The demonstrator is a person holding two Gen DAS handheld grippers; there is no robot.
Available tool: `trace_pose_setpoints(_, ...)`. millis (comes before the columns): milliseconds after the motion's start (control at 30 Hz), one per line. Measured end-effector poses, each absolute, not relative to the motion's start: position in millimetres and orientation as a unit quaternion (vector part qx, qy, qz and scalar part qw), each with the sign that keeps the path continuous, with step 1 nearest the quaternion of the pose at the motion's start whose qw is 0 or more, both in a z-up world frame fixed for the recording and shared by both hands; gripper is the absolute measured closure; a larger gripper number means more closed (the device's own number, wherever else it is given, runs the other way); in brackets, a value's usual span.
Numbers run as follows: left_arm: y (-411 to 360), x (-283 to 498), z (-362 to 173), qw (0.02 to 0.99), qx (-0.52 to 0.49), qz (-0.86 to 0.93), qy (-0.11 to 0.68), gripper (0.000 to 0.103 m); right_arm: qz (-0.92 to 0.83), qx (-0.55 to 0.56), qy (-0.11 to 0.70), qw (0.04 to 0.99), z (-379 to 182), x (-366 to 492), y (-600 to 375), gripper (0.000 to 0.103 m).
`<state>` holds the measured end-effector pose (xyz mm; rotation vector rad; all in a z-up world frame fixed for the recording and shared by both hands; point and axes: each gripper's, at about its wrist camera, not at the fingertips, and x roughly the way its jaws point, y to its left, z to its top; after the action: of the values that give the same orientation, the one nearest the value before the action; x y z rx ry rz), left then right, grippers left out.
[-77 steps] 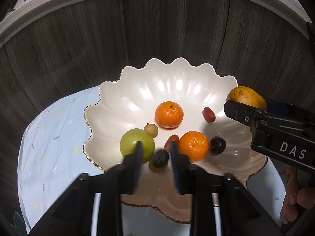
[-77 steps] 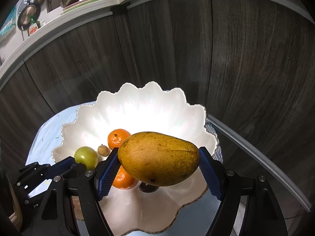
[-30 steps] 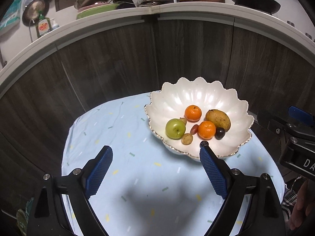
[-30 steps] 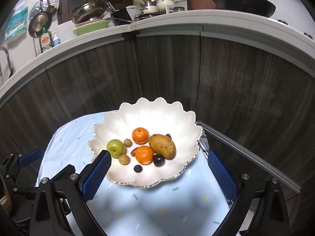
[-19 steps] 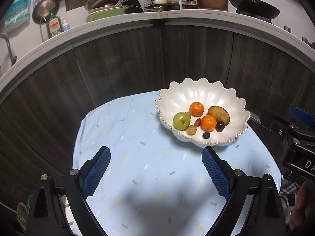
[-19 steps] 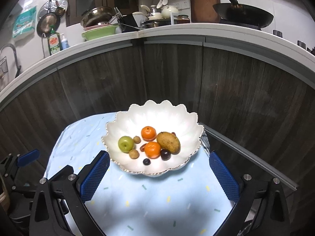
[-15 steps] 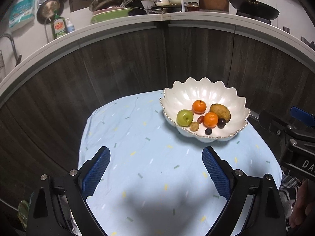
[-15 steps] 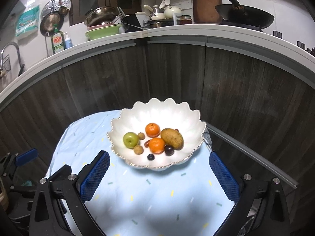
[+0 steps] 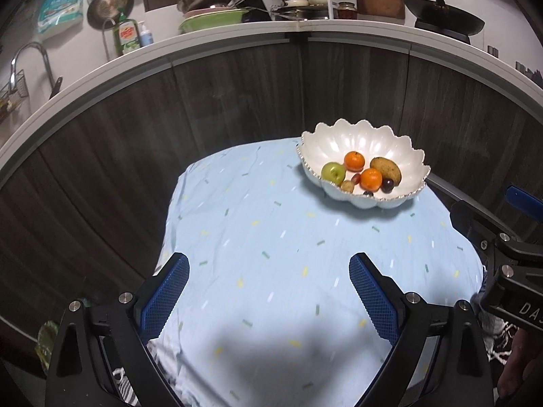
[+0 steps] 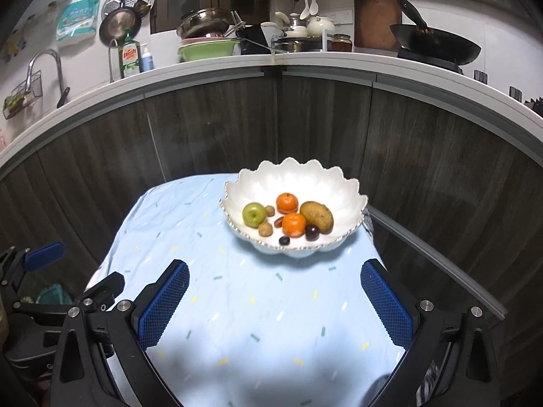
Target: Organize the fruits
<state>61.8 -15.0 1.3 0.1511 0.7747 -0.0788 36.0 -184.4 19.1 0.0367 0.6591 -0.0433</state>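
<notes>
A white scalloped bowl [image 9: 356, 140] [image 10: 292, 176] stands at the far right of a light blue tablecloth [image 9: 271, 237] [image 10: 237, 288]. In it lie a green apple [image 9: 333, 172] [image 10: 254, 214], two oranges [image 9: 354, 160] [image 10: 294, 224], a mango [image 9: 385, 169] [image 10: 316, 216] and several small dark and brown fruits. My left gripper [image 9: 268, 271] hangs open over the near cloth, well short of the bowl, nothing between its blue pads. My right gripper [image 10: 275, 281] is open too, empty, with the bowl just beyond its fingertips.
Dark wood cabinet fronts [image 10: 305, 125] curve round behind the table under a white counter [image 10: 271, 62] crowded with pans, bowls and bottles. The right gripper's body [image 9: 509, 261] shows at the right edge of the left wrist view, with a hand [image 9: 519, 366] below it.
Both grippers have drawn back from the bowl, which now looks smaller and farther. Earlier the right gripper held the mango; it now lies in the bowl. Both grippers stand open.
</notes>
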Motion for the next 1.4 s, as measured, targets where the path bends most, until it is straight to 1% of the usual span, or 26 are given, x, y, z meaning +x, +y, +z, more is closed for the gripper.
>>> trace_pose_setpoints(300,3.4,26.7,3.1,0.921,0.04,-0.013,0.388,0.007,-0.021,0.029,0.335,0.942,19.7,7.2,-176.3,0.001)
trace_pose_setpoints(533,6.5,9.3,5.5,0.92,0.036,-0.012,0.39,0.007,-0.014,0.037,0.327,0.944,25.6,-12.3,-172.8,0.001)
trace_pose_setpoints(800,7.3,-12.5,11.2,0.928,0.038,-0.002,0.37,0.007,-0.018,0.044,0.334,0.941,23.4,-25.6,-177.2,0.001)
trace_pose_setpoints(1033,8.7,-25.7,18.1,0.936,0.038,0.005,0.349,0.005,-0.021,0.042,0.318,0.947,29.4,-39.4,-178.2,0.001)
trace_pose_setpoints(1400,5.5,-29.5,18.8,0.937,0.042,-0.002,0.346,0.004,-0.026,0.044,0.303,0.951,35.2,-45.1,-178.0,0.001)
